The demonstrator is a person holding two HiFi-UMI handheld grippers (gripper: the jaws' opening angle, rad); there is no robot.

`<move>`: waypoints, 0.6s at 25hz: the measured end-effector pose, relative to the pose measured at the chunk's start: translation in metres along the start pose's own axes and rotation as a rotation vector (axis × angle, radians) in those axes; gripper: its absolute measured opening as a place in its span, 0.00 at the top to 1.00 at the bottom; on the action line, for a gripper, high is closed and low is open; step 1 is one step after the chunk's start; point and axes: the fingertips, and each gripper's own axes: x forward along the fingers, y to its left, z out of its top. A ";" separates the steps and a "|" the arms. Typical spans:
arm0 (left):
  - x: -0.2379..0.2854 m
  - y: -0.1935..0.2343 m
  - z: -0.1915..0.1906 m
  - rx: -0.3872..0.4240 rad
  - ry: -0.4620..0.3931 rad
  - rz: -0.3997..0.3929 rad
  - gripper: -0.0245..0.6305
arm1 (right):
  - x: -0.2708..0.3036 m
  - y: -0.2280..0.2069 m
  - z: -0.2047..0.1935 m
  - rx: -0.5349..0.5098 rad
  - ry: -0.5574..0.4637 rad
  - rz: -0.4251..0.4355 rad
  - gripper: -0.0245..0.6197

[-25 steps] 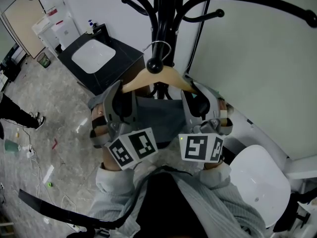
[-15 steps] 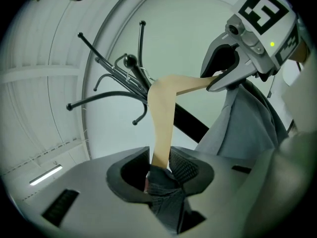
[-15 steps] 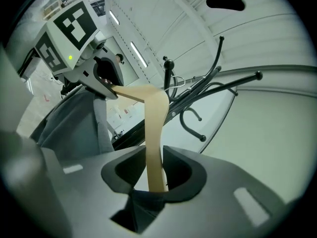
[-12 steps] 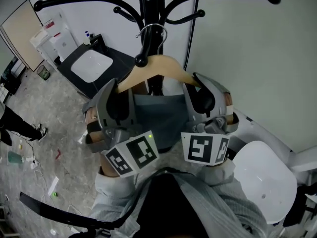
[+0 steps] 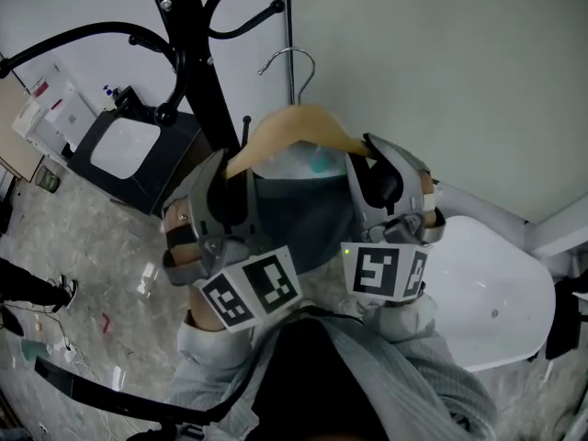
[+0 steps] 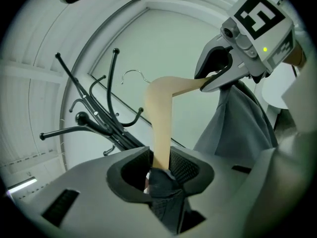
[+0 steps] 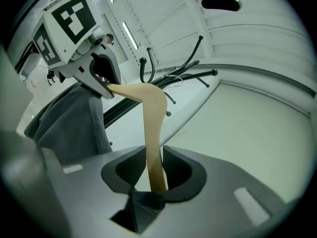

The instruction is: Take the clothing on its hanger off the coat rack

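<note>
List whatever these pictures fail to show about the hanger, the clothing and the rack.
- Clothing: lower part, head view, hidden behind the left claw, right claw and the person's chest.
- Hanger ends: both gripper views, buried in cloth inside each claw.
- Coat rack: head view, top cut by the upper edge, foot behind the left claw.

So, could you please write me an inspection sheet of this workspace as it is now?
Surface: no table; grey marbled floor.
Job's things: wooden hanger carrying grey clothing, its hook clear of the black coat rack.
Clutter: small scraps on the floor, too small to name.
Grippers: left gripper and right gripper, jaws each closed on one hanger arm.
Cables: thin dark line down the wall, perhaps a cable.
Surroundings: white wall, black cabinet with a white top, white seat, a person's legs at the left edge.
</note>
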 end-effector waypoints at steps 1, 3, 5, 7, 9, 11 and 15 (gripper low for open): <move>0.002 -0.010 0.002 -0.004 -0.005 -0.021 0.78 | -0.004 0.000 -0.009 0.000 0.019 -0.001 0.80; 0.003 -0.028 0.007 -0.010 -0.015 -0.059 0.78 | -0.014 -0.002 -0.024 -0.004 0.055 -0.004 0.80; 0.003 -0.045 0.013 -0.014 -0.024 -0.090 0.78 | -0.023 -0.004 -0.038 -0.006 0.090 -0.010 0.80; 0.005 -0.061 0.018 -0.018 -0.032 -0.119 0.78 | -0.030 -0.005 -0.052 -0.007 0.123 -0.014 0.80; 0.008 -0.076 0.021 -0.020 -0.040 -0.146 0.78 | -0.035 -0.005 -0.066 -0.009 0.152 -0.017 0.80; 0.011 -0.089 0.022 -0.017 -0.048 -0.170 0.78 | -0.038 -0.003 -0.078 -0.010 0.176 -0.020 0.80; 0.018 -0.105 0.026 -0.015 -0.055 -0.202 0.78 | -0.040 -0.003 -0.093 -0.003 0.208 -0.016 0.80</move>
